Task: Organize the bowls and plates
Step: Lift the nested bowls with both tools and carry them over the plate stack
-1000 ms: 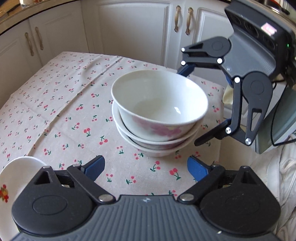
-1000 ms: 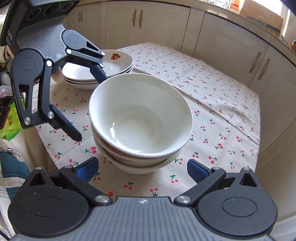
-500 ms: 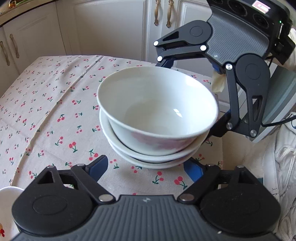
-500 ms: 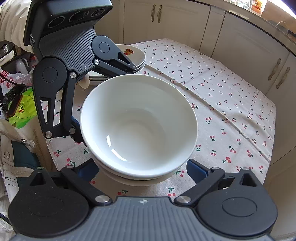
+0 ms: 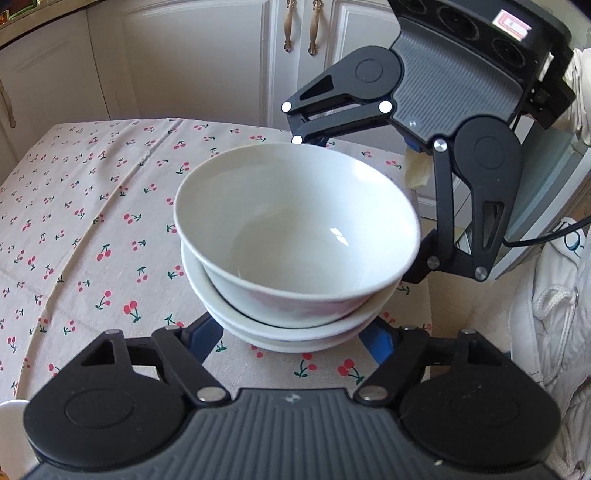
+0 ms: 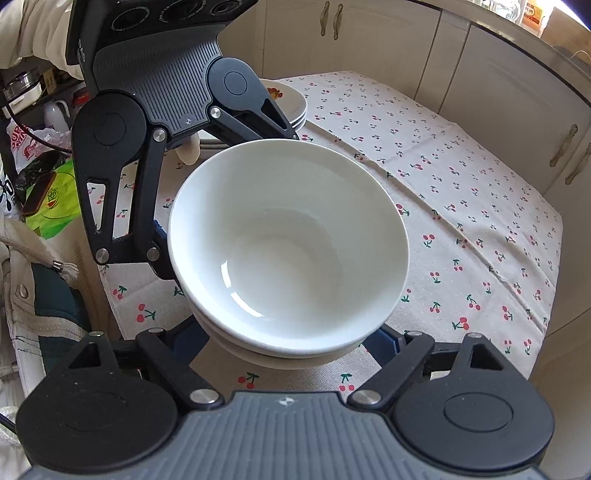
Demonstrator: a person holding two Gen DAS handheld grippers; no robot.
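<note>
Looks mostly sorted: bowl stack [image 5: 295, 258] is nested and cradled between wide-spread fingers of left gripper [image 5: 295, 338] and right gripper [image 6: 291, 341], plates [image 6: 291, 105] piled beyond, only final placing left.

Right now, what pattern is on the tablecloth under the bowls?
Small red cherries with green stems on the beige tablecloth; the right wrist view shows it best.

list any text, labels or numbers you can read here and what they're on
No text reads with certainty.
White and red sticker on top of the right hand-held gripper: print too small to read.
White lettering on the housing of the left hand-held gripper: cut off and unclear.
Red-printed packet and green packaging beside the table: blurred.
Yellow box on the counter: blurred.
</note>
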